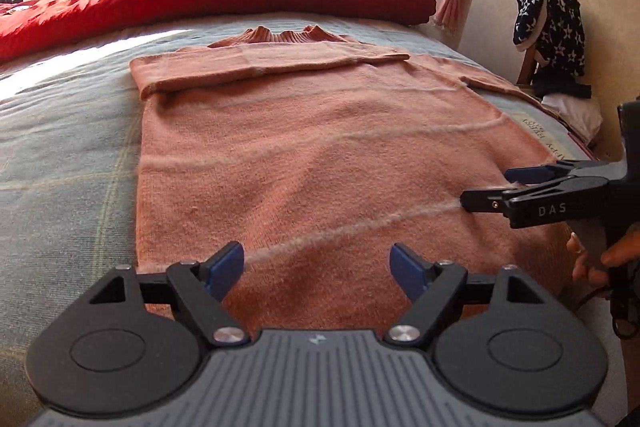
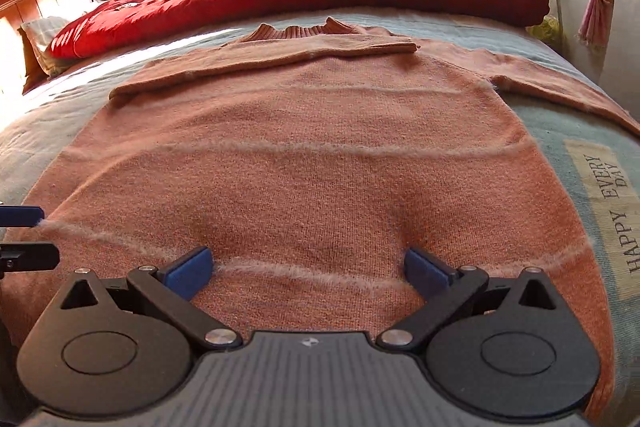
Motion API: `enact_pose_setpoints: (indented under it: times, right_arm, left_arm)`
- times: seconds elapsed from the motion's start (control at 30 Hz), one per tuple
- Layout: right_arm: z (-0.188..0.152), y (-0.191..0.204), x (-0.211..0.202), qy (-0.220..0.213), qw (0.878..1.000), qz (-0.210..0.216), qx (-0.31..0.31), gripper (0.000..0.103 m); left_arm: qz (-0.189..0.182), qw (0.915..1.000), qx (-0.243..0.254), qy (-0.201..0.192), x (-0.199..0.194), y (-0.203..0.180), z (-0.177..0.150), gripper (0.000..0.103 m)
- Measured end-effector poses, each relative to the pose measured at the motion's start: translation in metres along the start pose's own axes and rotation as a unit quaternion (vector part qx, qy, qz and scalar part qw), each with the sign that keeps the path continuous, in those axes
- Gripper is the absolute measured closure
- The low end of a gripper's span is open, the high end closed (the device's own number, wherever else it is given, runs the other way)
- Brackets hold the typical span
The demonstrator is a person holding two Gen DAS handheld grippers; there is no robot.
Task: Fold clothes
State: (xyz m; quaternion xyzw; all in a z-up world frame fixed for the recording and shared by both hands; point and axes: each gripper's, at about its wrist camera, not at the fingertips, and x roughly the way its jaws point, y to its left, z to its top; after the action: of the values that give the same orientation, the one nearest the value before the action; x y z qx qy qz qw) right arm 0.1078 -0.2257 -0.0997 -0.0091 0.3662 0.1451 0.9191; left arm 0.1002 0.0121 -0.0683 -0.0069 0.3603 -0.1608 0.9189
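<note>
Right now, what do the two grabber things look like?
Each gripper, left and right, has black arms with silver screws, blue pads on its fingers, round black discs either side, and a ribbed grey body. Seen from the left, the right one's side reads "DAS" in pale letters.

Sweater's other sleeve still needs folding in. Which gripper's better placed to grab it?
Right, probably. The unfolded sleeve lies stretched out on the sweater's right side, the right gripper's side, jaws open. The left gripper hovers farther left, by the sleeve already folded.
</note>
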Motion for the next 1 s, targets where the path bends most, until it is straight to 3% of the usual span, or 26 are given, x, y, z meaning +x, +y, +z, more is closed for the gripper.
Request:
enact_pose_setpoints:
  times: [0.1, 0.27, 0.37, 0.5, 0.7, 0.8, 1.0]
  right_arm:
    - [-0.001, 0.002, -0.001, -0.005, 1.0, -0.008, -0.004, 0.0]
    - [0.0, 0.007, -0.016, 0.002, 1.0, 0.007, -0.003, 0.0]
    - [-0.011, 0.008, -0.018, 0.013, 1.0, 0.008, -0.011, 0.0]
    - [-0.024, 0.006, -0.03, 0.007, 1.0, 0.01, -0.026, 0.0]
    - [-0.015, -0.023, -0.051, -0.032, 0.999, 0.027, 0.034, 0.0]
    - [-0.02, -0.046, -0.044, -0.012, 0.996, 0.014, 0.084, 0.0]
    - [-0.038, -0.07, -0.054, -0.042, 0.988, 0.061, 0.134, 0.0]
  left_arm:
    - [0.008, 0.9998, -0.015, 0.009, -0.001, 0.003, -0.005, 0.021]
    - [-0.002, 0.9995, -0.028, -0.011, -0.006, 0.006, 0.003, 0.02]
    - [0.009, 0.9989, -0.043, 0.016, 0.009, 0.007, 0.0, 0.02]
    - [0.014, 0.9995, -0.028, 0.009, 0.006, -0.001, 0.002, 0.018]
    - [-0.002, 0.9998, -0.017, -0.009, 0.004, -0.009, 0.015, 0.018]
    - [-0.002, 0.9997, -0.023, 0.01, 0.017, -0.01, 0.013, 0.018]
    - [-0.012, 0.9994, -0.03, 0.011, 0.021, -0.012, 0.015, 0.012]
